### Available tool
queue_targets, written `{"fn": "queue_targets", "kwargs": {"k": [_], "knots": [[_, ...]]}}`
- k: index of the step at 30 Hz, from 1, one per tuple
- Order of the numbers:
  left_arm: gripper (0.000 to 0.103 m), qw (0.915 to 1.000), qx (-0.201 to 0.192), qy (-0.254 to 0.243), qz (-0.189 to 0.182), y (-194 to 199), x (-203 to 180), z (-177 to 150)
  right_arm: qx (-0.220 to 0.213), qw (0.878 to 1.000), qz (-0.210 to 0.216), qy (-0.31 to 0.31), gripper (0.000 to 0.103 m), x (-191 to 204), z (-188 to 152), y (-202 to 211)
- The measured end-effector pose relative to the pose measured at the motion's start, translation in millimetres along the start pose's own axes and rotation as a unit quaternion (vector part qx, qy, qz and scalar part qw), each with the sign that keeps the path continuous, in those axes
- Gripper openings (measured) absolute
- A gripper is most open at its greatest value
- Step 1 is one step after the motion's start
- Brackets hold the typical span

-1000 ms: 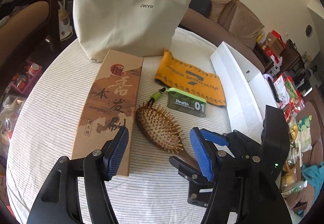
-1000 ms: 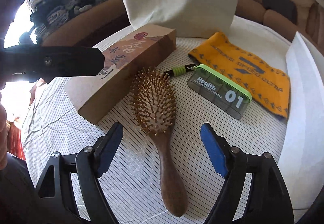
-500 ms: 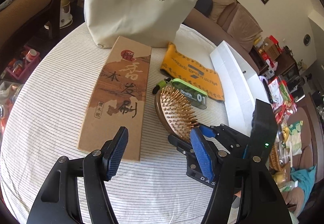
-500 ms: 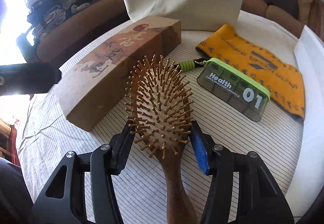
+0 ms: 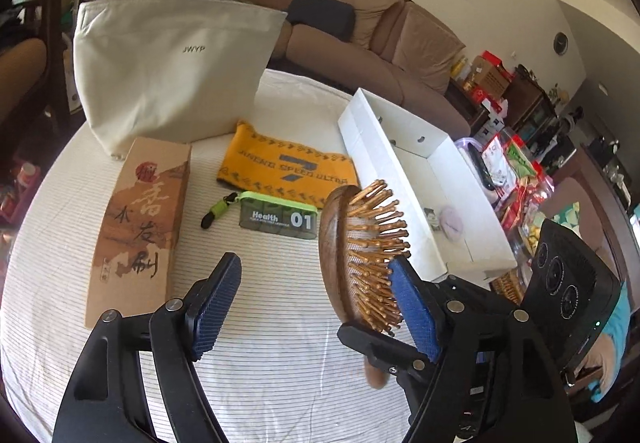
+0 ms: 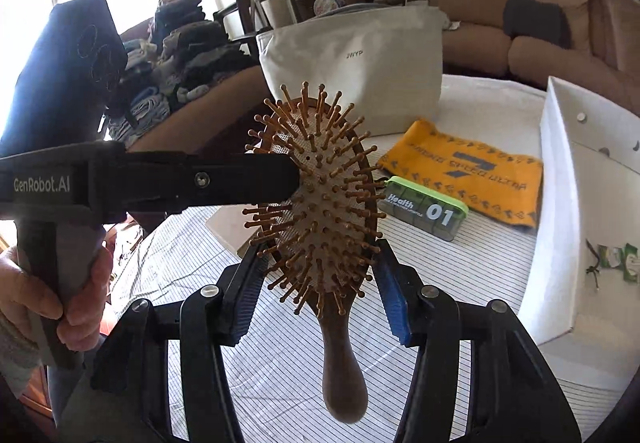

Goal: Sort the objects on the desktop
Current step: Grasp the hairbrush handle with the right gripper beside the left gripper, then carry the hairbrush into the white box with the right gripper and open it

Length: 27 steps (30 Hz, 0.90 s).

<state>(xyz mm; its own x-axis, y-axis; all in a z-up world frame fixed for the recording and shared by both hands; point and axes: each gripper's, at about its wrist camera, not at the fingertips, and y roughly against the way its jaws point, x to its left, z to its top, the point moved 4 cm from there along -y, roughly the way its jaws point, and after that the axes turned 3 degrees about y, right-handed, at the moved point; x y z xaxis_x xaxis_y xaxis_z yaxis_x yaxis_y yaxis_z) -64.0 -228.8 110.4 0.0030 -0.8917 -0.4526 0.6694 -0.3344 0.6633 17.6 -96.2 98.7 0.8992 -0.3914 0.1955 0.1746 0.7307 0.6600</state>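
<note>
My right gripper (image 6: 320, 291) is shut on the wooden hairbrush (image 6: 320, 195) and holds it upright above the table, bristles toward the camera, handle hanging down. The brush also shows in the left wrist view (image 5: 360, 255), lifted beside my left gripper's right finger. My left gripper (image 5: 316, 307) is open and empty, low over the striped tablecloth. On the table lie a brown cardboard brush box (image 5: 140, 219), a green pill case marked "Health 01" (image 5: 276, 217) and an orange cloth (image 5: 288, 171).
A beige canvas bag (image 5: 168, 71) stands at the back of the round table. An open white box (image 5: 424, 183) with small items in it sits at the right. A sofa stands behind; cluttered shelves are at the far right.
My right gripper closed on the hairbrush and lifted it off the table, tilting it upright. My left gripper stayed open and pulled back a little.
</note>
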Motion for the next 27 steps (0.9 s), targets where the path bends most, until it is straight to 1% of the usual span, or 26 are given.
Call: {"fn": "queue_targets", "kwargs": {"k": [1,3,6,9,11,13,15,17,19,20,21,23,26,27], "knots": [[0.078,0.9999,-0.007,-0.010,-0.001,6,-8,0,-0.003,1.000,-0.001,-0.002,0.051,-2,0,6],[0.082,0.9993,-0.022,-0.030,0.003,19,-22,-1,-0.012,1.000,0.000,-0.011,0.051,-7,-1,19],[0.087,0.9983,-0.042,-0.039,-0.006,36,-36,-6,-0.026,0.999,-0.003,-0.023,0.051,-15,-3,39],[0.088,0.9983,-0.042,-0.040,-0.004,43,-44,-15,-0.044,0.998,-0.001,-0.035,0.051,-21,-4,62],[0.088,0.9977,-0.047,-0.048,-0.013,50,-50,-27,-0.054,0.997,-0.001,-0.045,0.051,-26,-2,79],[0.089,0.9956,-0.056,-0.074,-0.010,55,-58,-45,-0.064,0.996,0.001,-0.055,0.051,-31,2,98],[0.089,0.9936,-0.051,-0.100,-0.008,54,-67,-63,-0.075,0.995,0.006,-0.065,0.051,-36,6,118],[0.089,0.9927,-0.034,-0.114,-0.022,48,-82,-77,-0.083,0.994,0.013,-0.074,0.051,-38,10,137],[0.089,0.9900,-0.026,-0.130,-0.049,45,-104,-87,-0.091,0.993,0.015,-0.077,0.051,-38,14,155],[0.089,0.9880,-0.026,-0.139,-0.063,45,-117,-89,-0.096,0.992,0.014,-0.075,0.051,-37,17,164],[0.089,0.9861,-0.029,-0.148,-0.070,45,-129,-90,-0.100,0.992,0.012,-0.072,0.051,-35,19,173],[0.089,0.9825,-0.030,-0.168,-0.074,42,-152,-92,-0.109,0.992,0.007,-0.065,0.051,-30,22,189],[0.089,0.9742,-0.024,-0.195,-0.111,42,-184,-96,-0.119,0.991,0.001,-0.061,0.051,-25,26,210],[0.089,0.9726,-0.020,-0.205,-0.109,40,-193,-97,-0.123,0.990,0.004,-0.062,0.051,-24,26,216]]}}
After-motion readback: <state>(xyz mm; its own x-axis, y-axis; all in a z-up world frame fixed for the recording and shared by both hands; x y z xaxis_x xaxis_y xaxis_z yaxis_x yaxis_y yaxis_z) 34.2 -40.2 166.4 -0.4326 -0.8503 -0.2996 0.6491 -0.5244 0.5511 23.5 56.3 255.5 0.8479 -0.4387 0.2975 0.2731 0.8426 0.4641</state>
